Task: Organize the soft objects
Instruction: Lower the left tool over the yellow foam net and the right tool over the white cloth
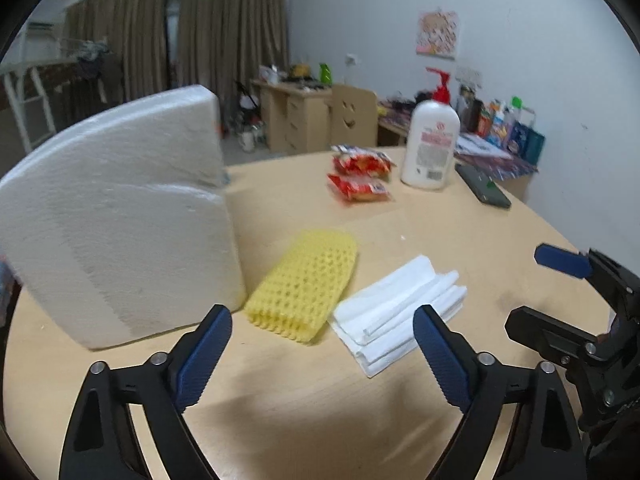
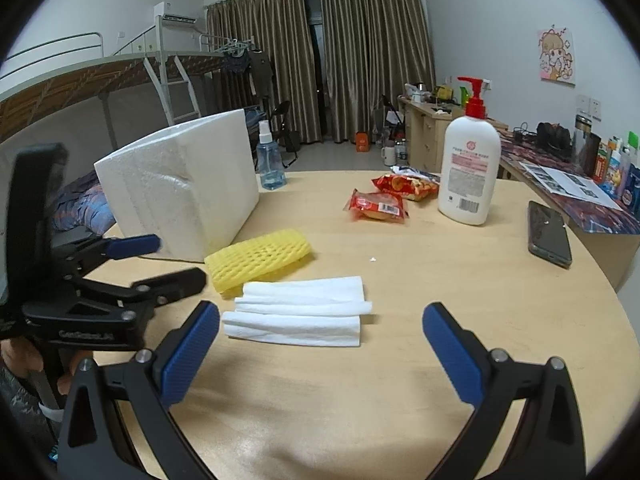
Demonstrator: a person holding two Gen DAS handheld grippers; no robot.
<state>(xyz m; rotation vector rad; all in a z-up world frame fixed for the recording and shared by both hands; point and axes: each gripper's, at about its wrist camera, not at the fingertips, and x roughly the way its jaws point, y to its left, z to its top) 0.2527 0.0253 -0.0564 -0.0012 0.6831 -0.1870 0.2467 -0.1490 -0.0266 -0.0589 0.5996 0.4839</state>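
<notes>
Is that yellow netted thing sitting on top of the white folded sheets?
No, the yellow foam net lies flat on the table just behind the white folded sheets, beside the white foam block.

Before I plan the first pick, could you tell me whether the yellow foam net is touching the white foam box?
Cannot tell. In the right wrist view the yellow foam net lies right against the white foam box with no visible gap, but contact is not plain.

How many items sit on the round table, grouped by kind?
Foam box: 1
Yellow foam net: 1
White folded foam sheets: 1 pile
Red snack packets: 2
Lotion pump bottle: 1
Blue spray bottle: 1
Phone: 1
Total: 8
</notes>
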